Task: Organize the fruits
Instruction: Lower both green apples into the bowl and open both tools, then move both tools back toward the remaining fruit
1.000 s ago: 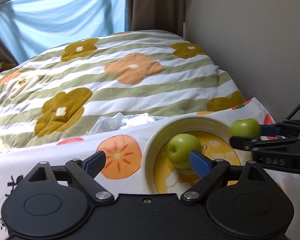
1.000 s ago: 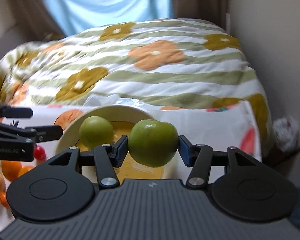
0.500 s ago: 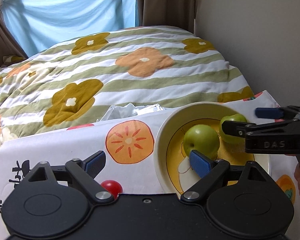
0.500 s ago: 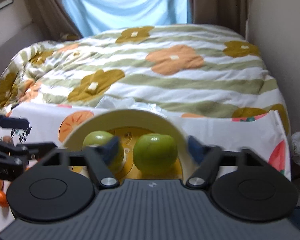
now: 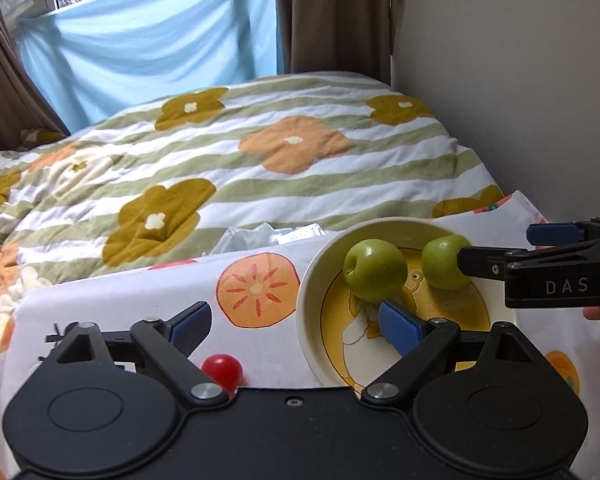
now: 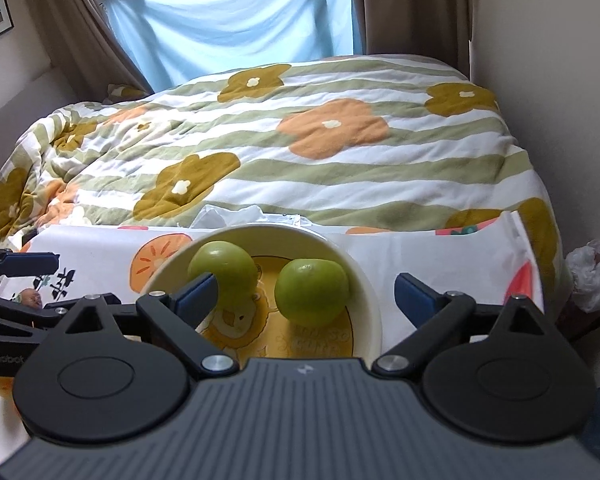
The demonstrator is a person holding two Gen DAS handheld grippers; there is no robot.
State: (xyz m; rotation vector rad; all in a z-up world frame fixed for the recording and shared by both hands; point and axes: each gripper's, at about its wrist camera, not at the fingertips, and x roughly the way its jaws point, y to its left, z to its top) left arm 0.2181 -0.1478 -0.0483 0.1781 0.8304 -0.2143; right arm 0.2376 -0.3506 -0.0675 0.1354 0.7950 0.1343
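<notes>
Both your grippers are spread wide and hold nothing: right gripper (image 6: 306, 296) frames two green apples (image 6: 311, 293) in the bowl (image 6: 370, 292) (cream-rimmed); left gripper (image 5: 294, 326) beside it.

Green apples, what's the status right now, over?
Left gripper open, empty. Right gripper open, empty. Both green apples lying in the cream bowl. Red cherry tomato loose on the cloth, nothing blocking.
</notes>
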